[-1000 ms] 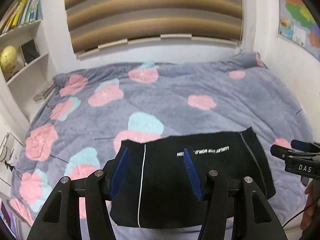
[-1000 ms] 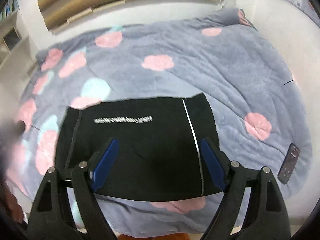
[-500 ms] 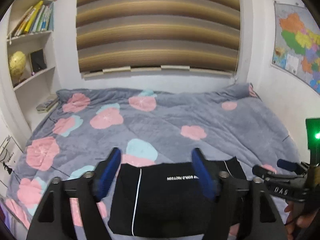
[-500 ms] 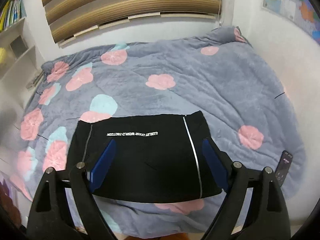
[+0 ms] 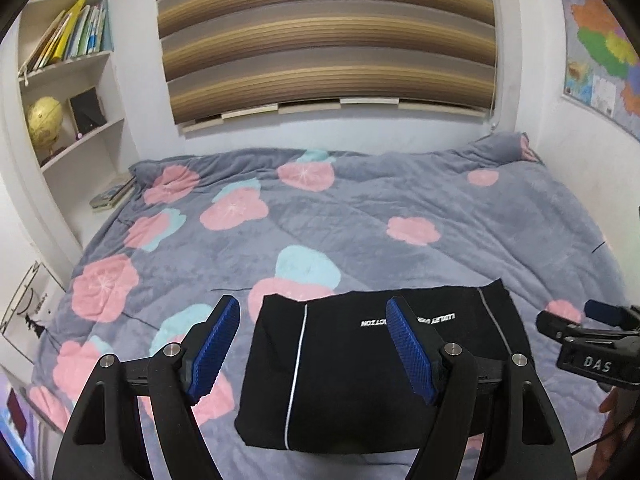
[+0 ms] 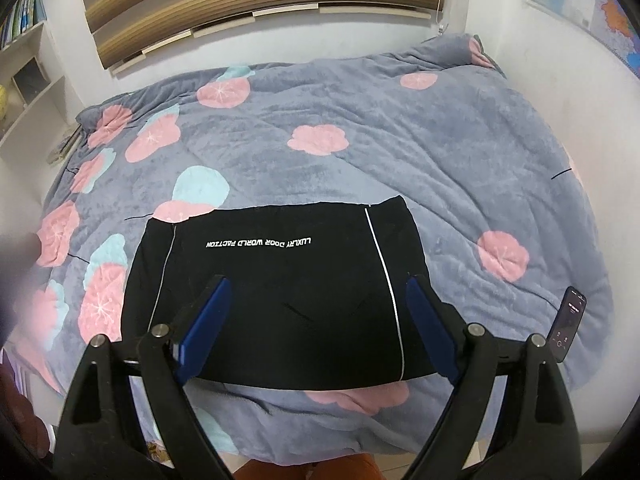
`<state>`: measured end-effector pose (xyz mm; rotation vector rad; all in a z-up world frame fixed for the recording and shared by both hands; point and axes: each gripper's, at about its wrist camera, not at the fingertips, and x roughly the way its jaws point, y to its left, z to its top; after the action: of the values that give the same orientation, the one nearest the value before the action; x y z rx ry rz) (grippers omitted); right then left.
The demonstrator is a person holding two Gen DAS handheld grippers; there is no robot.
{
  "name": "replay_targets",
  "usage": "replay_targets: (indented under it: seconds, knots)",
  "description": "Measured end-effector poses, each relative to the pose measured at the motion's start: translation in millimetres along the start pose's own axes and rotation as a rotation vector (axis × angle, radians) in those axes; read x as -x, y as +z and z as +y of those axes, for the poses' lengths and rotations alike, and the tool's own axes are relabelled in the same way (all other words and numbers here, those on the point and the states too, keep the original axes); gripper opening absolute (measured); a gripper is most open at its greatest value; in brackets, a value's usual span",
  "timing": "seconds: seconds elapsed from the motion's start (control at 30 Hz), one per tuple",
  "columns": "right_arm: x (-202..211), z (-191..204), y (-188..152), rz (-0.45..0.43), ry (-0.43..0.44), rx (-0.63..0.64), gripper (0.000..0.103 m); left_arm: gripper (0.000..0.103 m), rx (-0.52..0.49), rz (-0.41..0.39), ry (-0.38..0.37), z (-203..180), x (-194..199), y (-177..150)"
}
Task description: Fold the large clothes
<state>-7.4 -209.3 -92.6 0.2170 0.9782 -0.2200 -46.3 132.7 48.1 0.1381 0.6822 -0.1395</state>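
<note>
A black garment point(image 5: 360, 376) with white piping and a line of white lettering lies folded into a flat rectangle near the front edge of the bed; it also shows in the right wrist view point(image 6: 280, 292). My left gripper point(image 5: 312, 348) is open and empty, held above and in front of the garment's left part. My right gripper point(image 6: 316, 320) is open and empty, held above the garment's near edge. The right gripper also shows at the right edge of the left wrist view point(image 5: 588, 344).
The bed is covered by a grey quilt point(image 5: 400, 200) with pink and blue flowers. A phone point(image 6: 568, 322) lies near the bed's right front edge. A bookshelf point(image 5: 60, 100) with a globe stands left; walls and a window blind stand behind.
Both grippers have pulled back and up from the garment, so more of the room and bed shows. The garment has stayed flat and still.
</note>
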Motion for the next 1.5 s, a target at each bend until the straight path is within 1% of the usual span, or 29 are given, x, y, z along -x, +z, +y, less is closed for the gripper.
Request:
replay_targets:
  seconds: [0.2, 0.33, 0.4, 0.43, 0.5, 0.6, 1.0, 1.23, 1.5]
  knots:
    - [-6, 3, 0, 0.028, 0.002, 0.000, 0.088, 0.077, 0.000, 0.016, 0.022, 8, -11, -1]
    - [-6, 7, 0, 0.029, -0.006, 0.007, 0.088, 0.077, -0.008, 0.020, 0.039, 9, -15, 0]
    - [-7, 6, 1, 0.031, -0.009, 0.009, 0.090, 0.077, -0.019, -0.001, 0.069, 7, -15, 0]
    - [-8, 6, 1, 0.035, -0.009, 0.007, 0.090, 0.077, -0.035, -0.011, 0.096, 4, -15, 1]
    - [-10, 6, 2, 0.043, -0.011, 0.000, 0.091, 0.077, -0.059, -0.022, 0.114, 2, -15, 3]
    - [-12, 4, 3, 0.049, -0.009, -0.008, 0.092, 0.077, -0.077, -0.025, 0.105, -3, -15, 4]
    - [-16, 4, 1, 0.063, -0.015, -0.009, 0.093, 0.077, -0.095, -0.002, 0.086, -6, -23, 4]
    - [-18, 6, -1, 0.071, -0.017, -0.012, 0.093, 0.077, -0.092, 0.021, 0.070, -4, -29, 3]
    - [-19, 8, -2, 0.076, -0.021, -0.012, 0.094, 0.077, -0.091, 0.032, 0.071, 0, -34, 3]
